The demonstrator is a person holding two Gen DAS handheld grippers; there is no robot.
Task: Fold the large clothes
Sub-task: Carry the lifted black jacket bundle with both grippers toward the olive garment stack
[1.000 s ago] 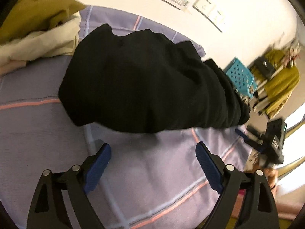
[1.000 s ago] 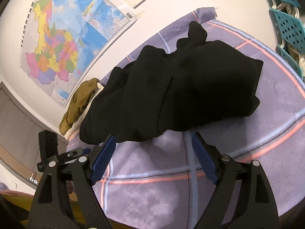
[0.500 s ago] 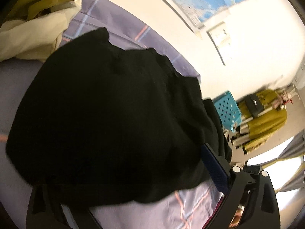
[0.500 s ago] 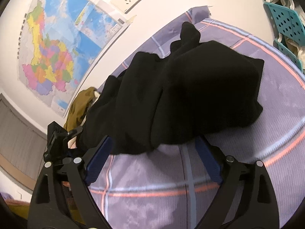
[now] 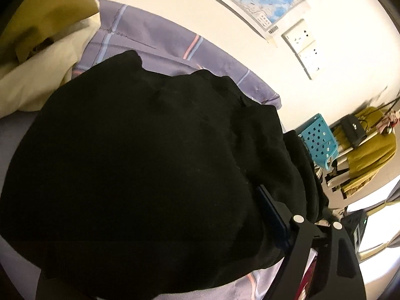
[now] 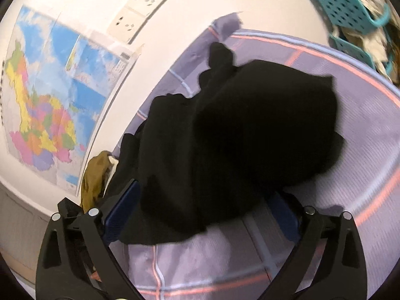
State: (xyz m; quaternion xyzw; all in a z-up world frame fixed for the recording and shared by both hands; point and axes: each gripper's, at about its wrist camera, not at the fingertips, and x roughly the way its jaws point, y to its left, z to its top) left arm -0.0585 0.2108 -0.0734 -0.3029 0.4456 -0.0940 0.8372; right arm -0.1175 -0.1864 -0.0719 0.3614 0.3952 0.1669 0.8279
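Lavender checked bedsheet [image 6: 362, 135] covers the bed; white wall behind with a map [image 6: 47, 95] at upper left and sockets above it in the right wrist view. Black garment [image 6: 237, 135] lies bunched in the middle of the sheet, its long axis running from lower left to upper right of the right wrist frame. Olive and cream clothes [image 5: 37, 50] are heaped in the upper left of the left wrist frame; a teal basket [image 5: 317, 142] sits at centre right. Right hand-held gripper [image 6: 200, 215]: jaws spread wide, both blue pads level with the garment's near hem, cloth lying between them, not yet pinched. Left hand-held gripper [image 5: 160, 262]: only the right finger shows at lower right, pad against the black fabric; the other finger is buried under cloth, so I cannot tell its opening. Garment lies straight ahead of both grippers and fills the left view, which suggests the left is nearer. Judgement: closing on the near edge is the next step.
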